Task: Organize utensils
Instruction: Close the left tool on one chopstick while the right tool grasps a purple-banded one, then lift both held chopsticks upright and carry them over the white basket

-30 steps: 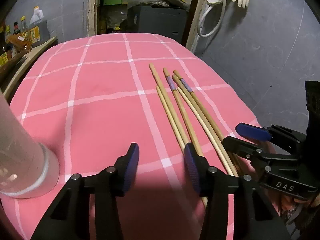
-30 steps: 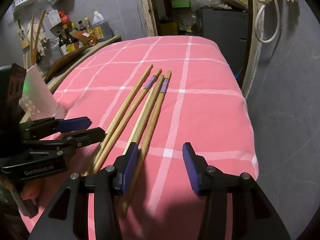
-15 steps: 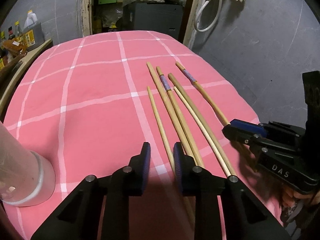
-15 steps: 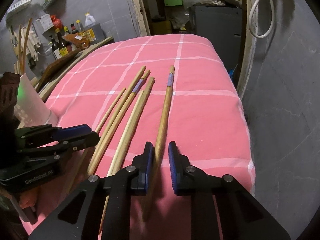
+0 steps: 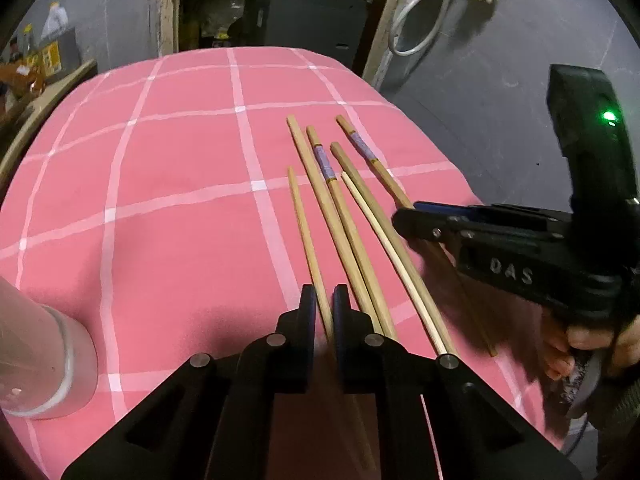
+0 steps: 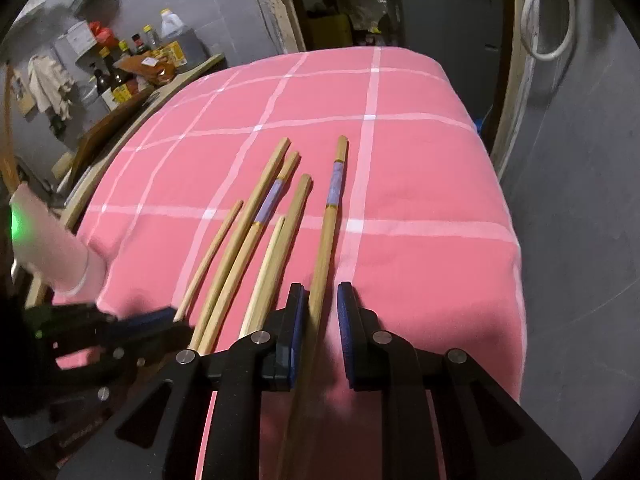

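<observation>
Several wooden chopsticks (image 5: 340, 216) lie side by side on a pink checked tablecloth (image 5: 160, 200). My left gripper (image 5: 325, 300) is shut on the near end of the thin plain chopstick (image 5: 304, 224), the leftmost one. In the right wrist view that gripper (image 6: 172, 316) shows at the lower left. My right gripper (image 6: 322, 300) straddles the purple-banded chopstick (image 6: 332, 200), set apart on the right. Its jaws are closing: the stick rests against the left pad, and a narrow gap stays at the right pad. A whitish cup (image 5: 44, 360) stands at the near left.
The cloth drops off at the table's right edge (image 6: 516, 280) towards a grey floor. A side ledge with bottles (image 6: 120, 72) runs along the left. A dark cabinet (image 5: 304, 20) stands behind the table. A person's hand (image 5: 580, 344) holds the right gripper.
Both pairs of jaws have narrowed from wide open. The left ones closed on the thin chopstick. The right gripper shifted right, and the banded chopstick now lies apart from the others.
</observation>
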`<state>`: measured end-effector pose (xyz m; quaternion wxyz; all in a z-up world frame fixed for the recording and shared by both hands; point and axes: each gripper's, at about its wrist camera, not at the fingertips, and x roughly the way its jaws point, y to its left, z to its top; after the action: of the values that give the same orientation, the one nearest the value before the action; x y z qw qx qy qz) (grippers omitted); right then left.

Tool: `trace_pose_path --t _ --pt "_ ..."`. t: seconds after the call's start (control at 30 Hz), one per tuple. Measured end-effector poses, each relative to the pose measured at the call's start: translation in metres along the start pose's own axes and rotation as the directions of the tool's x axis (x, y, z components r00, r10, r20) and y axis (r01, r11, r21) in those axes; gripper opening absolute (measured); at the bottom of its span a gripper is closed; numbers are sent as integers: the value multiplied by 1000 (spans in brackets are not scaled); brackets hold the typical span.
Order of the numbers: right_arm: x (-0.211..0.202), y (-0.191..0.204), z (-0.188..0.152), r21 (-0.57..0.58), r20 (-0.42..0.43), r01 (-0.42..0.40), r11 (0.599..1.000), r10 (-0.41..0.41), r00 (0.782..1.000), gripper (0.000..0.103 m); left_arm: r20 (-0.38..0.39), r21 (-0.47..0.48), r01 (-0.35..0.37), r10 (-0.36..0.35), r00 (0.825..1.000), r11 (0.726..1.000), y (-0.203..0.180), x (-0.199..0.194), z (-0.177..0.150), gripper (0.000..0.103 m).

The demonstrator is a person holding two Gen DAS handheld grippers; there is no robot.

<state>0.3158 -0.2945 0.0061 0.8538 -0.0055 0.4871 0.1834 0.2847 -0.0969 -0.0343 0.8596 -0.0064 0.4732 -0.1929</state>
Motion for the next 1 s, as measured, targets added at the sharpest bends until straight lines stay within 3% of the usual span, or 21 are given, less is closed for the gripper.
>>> trace_pose_path --t 0.1,0.33,0.5,0.57,0.63,0.77,0.8,1.0 --pt "-2 -3 0 40 -10 -6 999 6 1000 6 -4 -26 13 -13 1000 1000 5 -4 0 3" --pt "-21 -28 -26 249 94 -194 949 175 980 5 69 -40 28 -26 997 999 5 -29 -7 3" --pt "-53 -20 -46 249 257 -287 925 222 940 5 188 -33 13 -6 982 999 6 -61 -19 3" --pt "-69 -9 -52 213 349 -330 920 243 905 5 248 -35 14 -5 969 999 7 -74 -22 3" --pt "-83 0 -52 169 425 -355 920 257 868 5 327 -36 16 -3 945 999 7 -91 -24 3" --pt "-106 32 -55 56 566 -393 918 295 770 5 493 -38 19 2 870 999 9 -130 -33 3" --pt "-108 37 -53 36 583 -397 917 304 754 5 515 -39 17 6 857 999 8 -136 -33 3" --pt "-119 82 -41 -84 699 -434 897 364 616 5 669 -86 -6 62 741 996 28 -188 -41 3"
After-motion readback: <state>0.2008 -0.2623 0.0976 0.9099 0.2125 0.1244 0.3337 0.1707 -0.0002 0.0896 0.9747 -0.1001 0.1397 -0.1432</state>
